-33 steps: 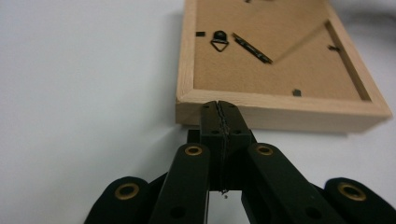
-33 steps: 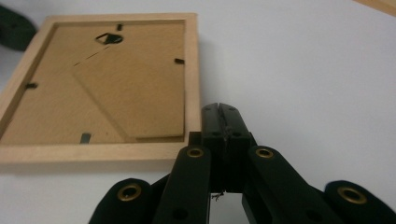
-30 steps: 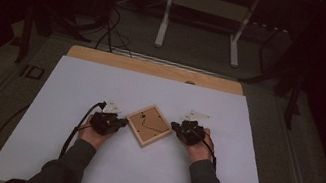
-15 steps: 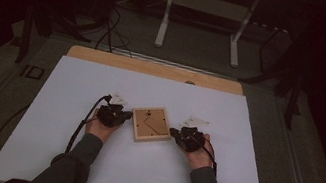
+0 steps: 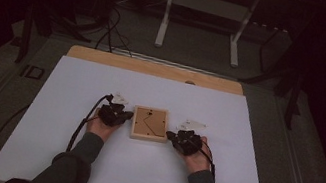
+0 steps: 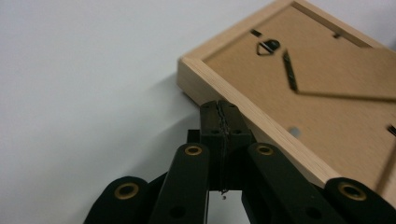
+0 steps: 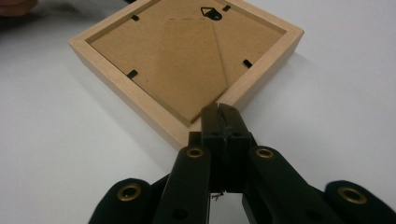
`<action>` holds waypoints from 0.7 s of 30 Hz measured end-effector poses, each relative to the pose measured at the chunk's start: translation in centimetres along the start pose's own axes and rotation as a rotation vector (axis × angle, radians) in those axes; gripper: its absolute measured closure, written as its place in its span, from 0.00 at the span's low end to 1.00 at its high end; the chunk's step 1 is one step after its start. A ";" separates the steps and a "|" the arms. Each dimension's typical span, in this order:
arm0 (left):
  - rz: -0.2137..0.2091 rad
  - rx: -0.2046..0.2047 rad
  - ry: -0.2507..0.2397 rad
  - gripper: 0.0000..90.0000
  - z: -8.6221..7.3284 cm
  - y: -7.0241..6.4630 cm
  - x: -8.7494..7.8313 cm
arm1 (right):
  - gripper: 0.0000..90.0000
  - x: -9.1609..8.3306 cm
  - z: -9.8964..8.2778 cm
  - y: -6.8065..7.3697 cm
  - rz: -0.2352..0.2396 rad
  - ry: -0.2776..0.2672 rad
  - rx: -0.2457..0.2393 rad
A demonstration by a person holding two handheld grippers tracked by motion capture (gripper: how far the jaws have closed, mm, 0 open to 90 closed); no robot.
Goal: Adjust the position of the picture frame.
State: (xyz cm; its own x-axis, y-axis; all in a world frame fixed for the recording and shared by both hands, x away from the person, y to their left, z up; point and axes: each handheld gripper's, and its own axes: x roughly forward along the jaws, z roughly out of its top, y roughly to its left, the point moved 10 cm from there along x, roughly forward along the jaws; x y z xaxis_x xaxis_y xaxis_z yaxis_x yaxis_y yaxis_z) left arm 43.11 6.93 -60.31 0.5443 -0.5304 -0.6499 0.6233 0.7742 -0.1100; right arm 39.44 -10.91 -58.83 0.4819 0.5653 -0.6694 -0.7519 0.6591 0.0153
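Two closed black grippers, left point(image 5: 122, 114) and right point(image 5: 174, 136), flank our square, light wooden picture frame point(image 5: 149, 123) mid-table; stiff, light, best gripped by its rim.

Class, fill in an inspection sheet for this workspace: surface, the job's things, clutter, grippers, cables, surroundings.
Surface: white sheet on a wooden table.
Job's things: square wooden frame, lying face down, backing board and hanger up.
Clutter: nothing seen.
Grippers: left gripper shut, tip against the frame's left edge; right gripper shut, tip at the frame's near right corner. Neither holds anything.
Cables: black cable trails from the left gripper along the forearm; more cables on the floor beyond.
Surroundings: dark room, white stand legs behind the table.
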 end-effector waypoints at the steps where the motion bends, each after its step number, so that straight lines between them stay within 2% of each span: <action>1: -0.002 0.005 0.000 1.00 -0.1 -0.1 -0.1 | 1.00 0.0 -0.1 0.0 0.002 0.002 0.006; 6: 0.001 0.001 -0.002 1.00 -0.3 -0.1 -0.1 | 1.00 -0.1 -0.2 0.6 0.025 0.011 0.001; 9: 0.008 -0.009 -0.017 1.00 -0.2 0.2 0.1 | 1.00 -0.1 -0.2 1.3 0.045 0.015 -0.012; 13: -0.008 -0.019 -0.055 1.00 0.4 0.0 -0.7 | 1.00 0.1 -0.1 2.1 0.061 0.010 -0.043; 18: -0.048 0.028 -0.095 1.00 1.3 -1.6 -2.6 | 1.00 0.3 0.3 1.8 0.037 0.006 -0.061; 21: -0.082 0.065 -0.104 1.00 1.0 -3.1 -3.6 | 1.00 0.5 0.9 1.2 0.018 -0.003 -0.058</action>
State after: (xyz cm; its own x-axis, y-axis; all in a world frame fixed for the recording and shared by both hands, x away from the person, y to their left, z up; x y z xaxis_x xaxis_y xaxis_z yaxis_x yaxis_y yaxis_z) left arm 39.73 6.11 -56.86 0.5433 -0.6262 -0.5591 0.7010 0.7049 -0.1082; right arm 39.19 -9.42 -58.47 0.4694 0.5783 -0.6673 -0.7853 0.6189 -0.0161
